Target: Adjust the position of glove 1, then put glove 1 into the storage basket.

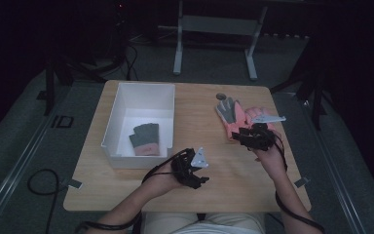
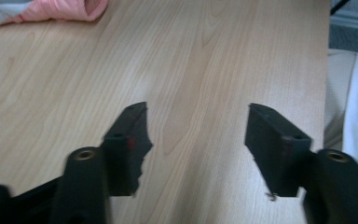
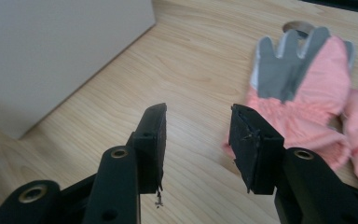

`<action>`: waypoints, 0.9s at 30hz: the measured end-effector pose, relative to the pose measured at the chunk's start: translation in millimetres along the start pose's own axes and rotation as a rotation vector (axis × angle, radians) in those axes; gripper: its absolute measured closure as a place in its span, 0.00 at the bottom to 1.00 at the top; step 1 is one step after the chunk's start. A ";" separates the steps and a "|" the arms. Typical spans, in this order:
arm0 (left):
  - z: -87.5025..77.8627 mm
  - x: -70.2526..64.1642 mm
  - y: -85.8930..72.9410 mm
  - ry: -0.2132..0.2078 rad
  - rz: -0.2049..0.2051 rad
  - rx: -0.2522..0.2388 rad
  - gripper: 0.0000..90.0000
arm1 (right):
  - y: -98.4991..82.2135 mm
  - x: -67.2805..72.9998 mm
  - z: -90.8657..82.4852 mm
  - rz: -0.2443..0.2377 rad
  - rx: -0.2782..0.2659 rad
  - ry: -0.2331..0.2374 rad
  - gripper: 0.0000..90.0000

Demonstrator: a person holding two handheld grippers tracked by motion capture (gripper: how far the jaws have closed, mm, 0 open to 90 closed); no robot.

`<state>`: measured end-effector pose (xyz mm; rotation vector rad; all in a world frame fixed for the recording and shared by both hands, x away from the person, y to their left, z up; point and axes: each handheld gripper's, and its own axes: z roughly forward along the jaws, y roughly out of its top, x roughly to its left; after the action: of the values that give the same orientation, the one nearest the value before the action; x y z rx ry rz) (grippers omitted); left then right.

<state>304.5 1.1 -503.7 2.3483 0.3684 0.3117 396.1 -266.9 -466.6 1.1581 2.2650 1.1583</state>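
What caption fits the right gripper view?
Open right gripper hovers over the wooden table, nearing a pink-and-grey glove beside the white bin.

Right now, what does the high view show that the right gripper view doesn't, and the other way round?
High view only: the glove lying inside the white bin, the left tongs over bare table near the person's edge, and both forearms. Right gripper view only: a close look along the right tongs, whose jaws stand apart with only wood between them. Shared: the pink-and-grey gloves on the wooden table, and the bin's white wall.
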 end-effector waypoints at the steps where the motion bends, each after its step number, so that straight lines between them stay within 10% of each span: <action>1: 2.8 -0.8 -2.6 -0.001 -0.012 0.002 0.37 | -1.8 -2.1 -0.5 0.003 -0.001 -0.004 0.63; 9: 22.6 -5.9 -22.5 -0.006 -0.047 0.032 0.02 | -13.0 -15.0 -3.6 0.001 0.020 -0.023 0.63; 15: 25.5 -10.1 -36.1 0.003 -0.095 -0.091 0.02 | -12.2 -22.5 -5.0 -0.005 0.007 -0.038 0.64; 27: 26.5 -19.3 -50.2 0.003 -0.134 -0.164 0.02 | 7.4 -32.8 18.3 -0.051 0.003 -0.061 0.69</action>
<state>286.5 12.5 -559.7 2.1518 0.4810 0.2712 431.0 -281.0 -473.8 1.1149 2.2377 1.0862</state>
